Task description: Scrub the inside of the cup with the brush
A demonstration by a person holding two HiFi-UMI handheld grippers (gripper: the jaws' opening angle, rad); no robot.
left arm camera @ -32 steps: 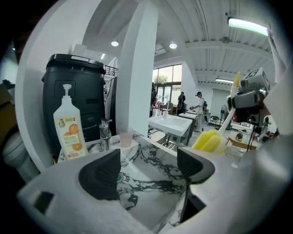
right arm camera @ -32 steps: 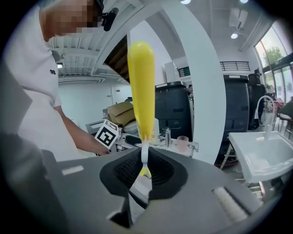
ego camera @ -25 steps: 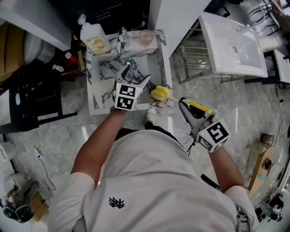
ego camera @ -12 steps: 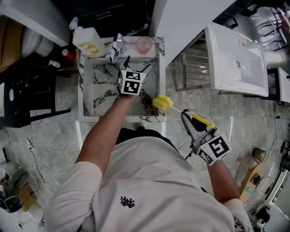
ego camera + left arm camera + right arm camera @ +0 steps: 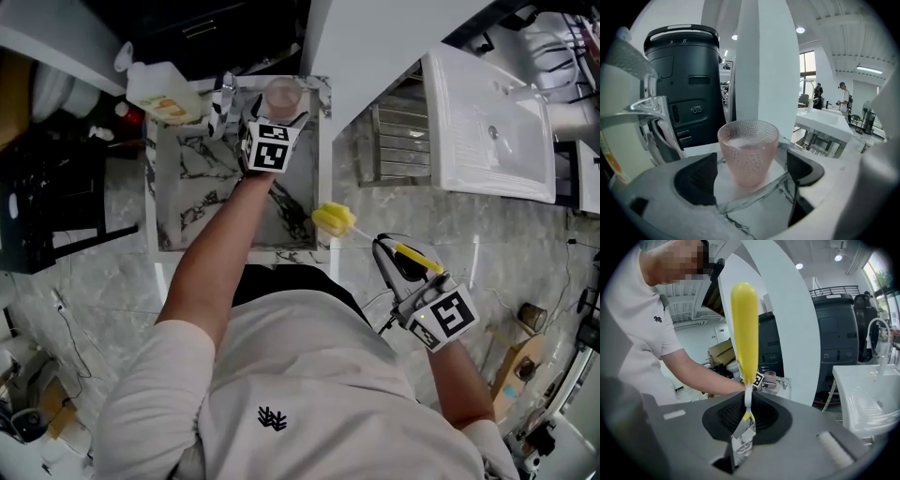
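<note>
A pink dimpled glass cup [image 5: 748, 149] stands upright on the marble sink's far rim [image 5: 323, 89]. It also shows small at the top of the head view [image 5: 281, 92]. My left gripper [image 5: 750, 174] reaches around it with its jaws opening. The cup sits between the dark pads [image 5: 697, 179], with a gap on each side. My right gripper [image 5: 746, 417] is shut on the thin stem of a yellow brush [image 5: 744, 329], which points up and away from it. In the head view the right gripper [image 5: 392, 255] hangs near the sink's front right corner, its brush head [image 5: 332, 220] just outside the basin.
The marble basin [image 5: 169, 187] has a chrome faucet [image 5: 223, 101] and a soap bottle [image 5: 161, 89] on its far edge. Right of it lie a wire rack [image 5: 398, 141] and a white sink [image 5: 487, 122]. A black machine [image 5: 689, 84] and a white pillar [image 5: 764, 61] stand behind the cup.
My left gripper has moved from over the basin out to the far rim, and its jaws now stand around the cup. The right gripper with the brush has barely shifted.
</note>
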